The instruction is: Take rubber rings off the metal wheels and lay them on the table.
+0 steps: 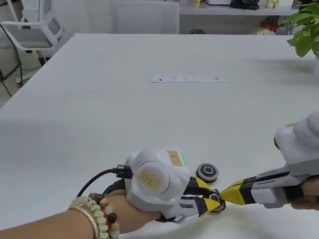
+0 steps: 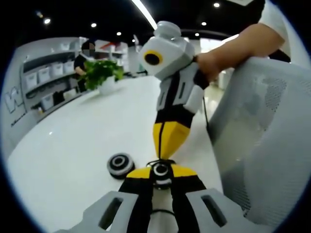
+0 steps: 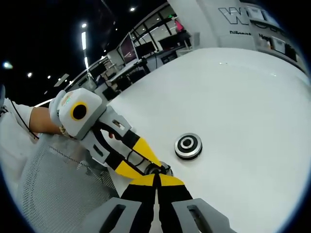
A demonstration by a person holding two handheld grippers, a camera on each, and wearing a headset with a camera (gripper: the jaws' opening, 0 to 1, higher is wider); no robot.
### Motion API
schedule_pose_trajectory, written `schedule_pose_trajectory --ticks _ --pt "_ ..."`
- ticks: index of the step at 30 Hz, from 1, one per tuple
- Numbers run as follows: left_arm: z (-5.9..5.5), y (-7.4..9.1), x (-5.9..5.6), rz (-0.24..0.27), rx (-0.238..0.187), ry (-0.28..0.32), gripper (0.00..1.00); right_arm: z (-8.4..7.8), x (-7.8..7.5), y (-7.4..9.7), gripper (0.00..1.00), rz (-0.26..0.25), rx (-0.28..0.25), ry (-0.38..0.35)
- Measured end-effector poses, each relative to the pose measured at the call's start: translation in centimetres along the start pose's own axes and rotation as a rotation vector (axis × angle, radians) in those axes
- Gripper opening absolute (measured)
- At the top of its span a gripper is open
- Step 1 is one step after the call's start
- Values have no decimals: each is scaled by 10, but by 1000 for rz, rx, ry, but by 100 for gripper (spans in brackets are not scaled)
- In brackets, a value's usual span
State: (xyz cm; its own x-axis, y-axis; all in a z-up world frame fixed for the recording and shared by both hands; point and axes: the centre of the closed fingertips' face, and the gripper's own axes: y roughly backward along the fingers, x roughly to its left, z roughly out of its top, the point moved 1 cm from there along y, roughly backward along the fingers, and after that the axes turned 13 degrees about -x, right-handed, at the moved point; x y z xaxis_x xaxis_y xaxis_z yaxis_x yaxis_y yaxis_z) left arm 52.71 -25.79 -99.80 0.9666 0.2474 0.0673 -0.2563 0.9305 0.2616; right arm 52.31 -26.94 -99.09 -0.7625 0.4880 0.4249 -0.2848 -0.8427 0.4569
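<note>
left tool [image 2: 160, 171] clamped on wheel one [image 2: 161, 174] | right tool [image 3: 156, 175] jaws together at its rubber ring [image 2: 155, 163] | wheel two [image 1: 207, 172] waiting on bench [image 1: 149, 114], barely started imo

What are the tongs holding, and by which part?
Left tongs clamp a wheel by its sides; right tongs, shut, seem to pinch its ring.

Free: white tabletop [image 1: 99, 109] is wide open left, centre and far. Only a flush grey socket strip [image 1: 188, 78] sits far centre, lying flat. The near edge is tight: left gripper [image 1: 212, 200] and right gripper [image 1: 224, 195] meet tip to tip on a small metal wheel [image 2: 161, 172], with a loose black-ringed metal wheel [image 1: 207, 172] just beyond. Green leafy plant [image 1: 305, 30] far right. Grey mesh chair back [image 2: 262, 145] close behind the near edge.
</note>
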Motion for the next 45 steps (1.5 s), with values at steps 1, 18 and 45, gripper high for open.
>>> schedule_pose_trajectory --ticks 1,18,45 --pt "0 0 0 0 0 0 14 0 0 0 0 1 0 0" --pt "0 0 0 13 3 4 14 4 0 -2 0 -10 -21 -9" --pt "51 30 -4 -76 31 -17 40 25 5 4 0 -31 -91 -8"
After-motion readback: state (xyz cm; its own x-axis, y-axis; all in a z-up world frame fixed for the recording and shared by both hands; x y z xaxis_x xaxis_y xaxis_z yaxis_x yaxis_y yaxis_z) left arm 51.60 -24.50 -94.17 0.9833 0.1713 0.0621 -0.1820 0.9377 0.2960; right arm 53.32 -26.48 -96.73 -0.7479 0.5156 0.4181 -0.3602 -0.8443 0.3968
